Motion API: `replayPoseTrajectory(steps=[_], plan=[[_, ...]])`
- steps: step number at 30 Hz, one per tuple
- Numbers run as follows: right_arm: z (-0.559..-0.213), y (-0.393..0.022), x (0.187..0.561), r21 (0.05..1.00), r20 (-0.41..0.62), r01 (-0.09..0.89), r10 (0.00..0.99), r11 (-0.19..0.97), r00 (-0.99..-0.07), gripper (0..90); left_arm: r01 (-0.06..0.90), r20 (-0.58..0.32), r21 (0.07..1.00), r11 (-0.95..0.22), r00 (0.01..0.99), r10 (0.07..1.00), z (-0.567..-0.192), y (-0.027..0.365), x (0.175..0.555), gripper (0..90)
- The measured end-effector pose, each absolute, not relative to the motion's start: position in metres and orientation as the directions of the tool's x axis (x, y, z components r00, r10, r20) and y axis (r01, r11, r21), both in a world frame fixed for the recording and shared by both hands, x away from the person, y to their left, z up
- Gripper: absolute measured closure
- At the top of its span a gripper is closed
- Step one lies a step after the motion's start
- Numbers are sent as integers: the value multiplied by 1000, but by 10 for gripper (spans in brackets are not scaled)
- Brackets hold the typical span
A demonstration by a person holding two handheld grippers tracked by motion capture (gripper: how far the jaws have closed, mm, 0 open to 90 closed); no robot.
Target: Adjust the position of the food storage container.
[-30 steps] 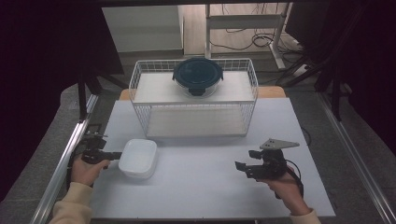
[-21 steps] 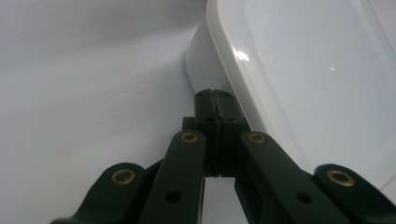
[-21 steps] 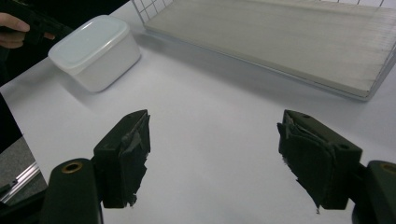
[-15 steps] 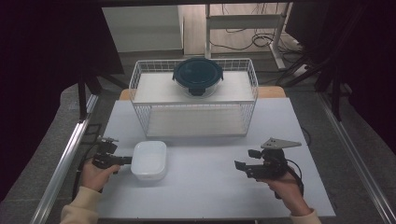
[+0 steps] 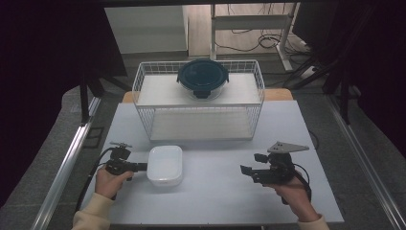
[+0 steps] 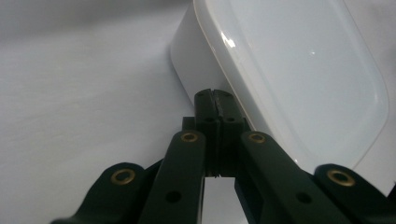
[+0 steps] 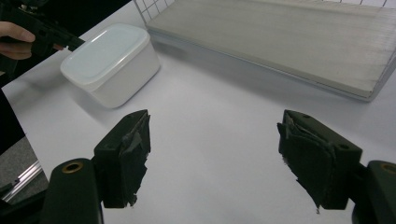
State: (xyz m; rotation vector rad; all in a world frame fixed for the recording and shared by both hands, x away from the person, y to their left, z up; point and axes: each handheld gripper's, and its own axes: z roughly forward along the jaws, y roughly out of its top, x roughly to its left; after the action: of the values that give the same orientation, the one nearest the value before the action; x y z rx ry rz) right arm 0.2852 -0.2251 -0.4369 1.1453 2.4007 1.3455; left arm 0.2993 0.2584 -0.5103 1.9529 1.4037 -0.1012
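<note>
A white rectangular lidded container (image 5: 165, 165) (image 6: 299, 70) (image 7: 109, 63) sits on the white table (image 5: 215, 201), left of centre. My left gripper (image 5: 142, 167) (image 6: 215, 95) is shut, its joined tips pressed against the container's left side just under the lid rim, with nothing between the jaws. The right gripper view also catches the left gripper (image 7: 70, 42) at that side of the box. My right gripper (image 5: 246, 171) (image 7: 215, 154) hovers at the right front, open and empty, pointing toward the container.
A white wire rack (image 5: 201, 106) (image 7: 280, 51) with two shelves stands at the table's back. On its top shelf rests a round dark lidded bowl (image 5: 203, 79). Dark curtains and metal rails flank the table.
My left hand has moved right, and the white container has slid right with it toward the table's middle. The right gripper has stayed put.
</note>
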Motion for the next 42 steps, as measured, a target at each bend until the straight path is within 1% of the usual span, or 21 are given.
replayPoseTrajectory(steps=[14, 16, 28, 34, 37, 42], plan=[[-440, -224, 286, 776, 216, 548, 684, 312, -697, 246, 847, -457, 501, -180, 435, 776, -512, 233, 306, 900], [-440, -224, 287, 775, 217, 549, 684, 312, -696, 246, 846, -459, 505, -171, 431, 777, -512, 228, 308, 900], [-443, -224, 288, 765, 221, 559, 686, 319, -693, 244, 832, -477, 507, -226, 489, 731, -510, 191, 318, 900], [-444, -224, 288, 764, 219, 559, 685, 322, -695, 243, 827, -486, 506, -246, 509, 711, -511, 175, 318, 900], [-444, -223, 288, 764, 220, 560, 685, 322, -695, 243, 833, -512, 500, -237, 505, 695, -513, 171, 316, 900], [-444, -223, 288, 763, 220, 559, 684, 323, -696, 243, 830, -509, 493, -261, 518, 687, -517, 166, 312, 900]])
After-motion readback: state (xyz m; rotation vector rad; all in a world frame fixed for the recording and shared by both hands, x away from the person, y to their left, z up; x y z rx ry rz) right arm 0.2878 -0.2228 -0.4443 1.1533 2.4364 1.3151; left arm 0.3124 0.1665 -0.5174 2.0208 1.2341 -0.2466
